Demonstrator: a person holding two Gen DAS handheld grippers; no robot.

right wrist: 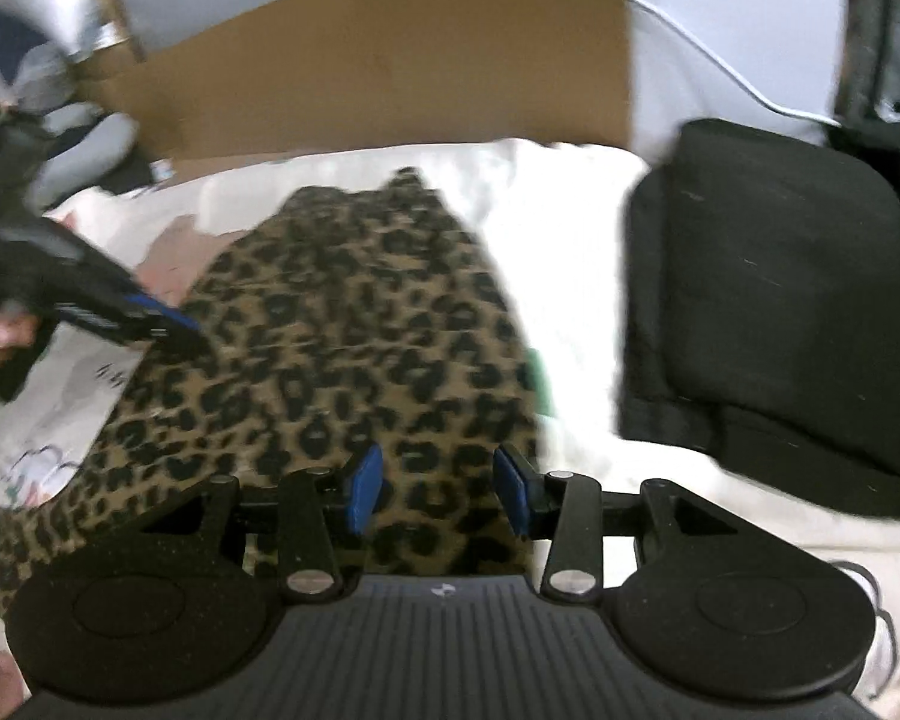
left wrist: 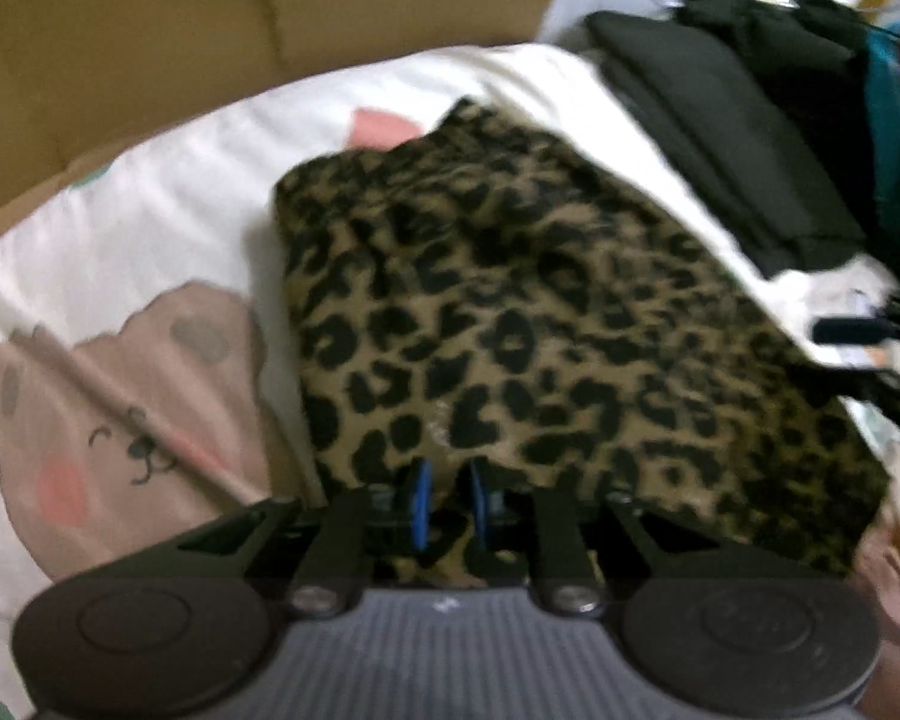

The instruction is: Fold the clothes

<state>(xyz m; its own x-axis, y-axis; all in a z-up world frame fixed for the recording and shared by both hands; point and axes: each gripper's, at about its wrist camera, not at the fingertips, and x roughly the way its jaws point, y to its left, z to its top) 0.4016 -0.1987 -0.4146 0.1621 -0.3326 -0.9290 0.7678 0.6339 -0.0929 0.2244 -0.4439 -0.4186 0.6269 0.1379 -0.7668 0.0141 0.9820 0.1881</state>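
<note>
Leopard-print garment laid out on the bed, one gripper pinching its edge and the other spread open over it.

So the leopard piece sits in the middle of a white bedsheet with cartoon bear prints, looking like a folded-over slab with its near edge toward both cameras. The left gripper has its blue pads nearly together with a bit of the leopard fabric caught between them at that near edge. The right gripper has its jaws wide apart, holding nothing, just hanging over the print near its right edge. A folded black garment sits just to the right on the same sheet, and a brown cardboard panel stands behind the bed. Everything's a bit motion-blurred.
</note>
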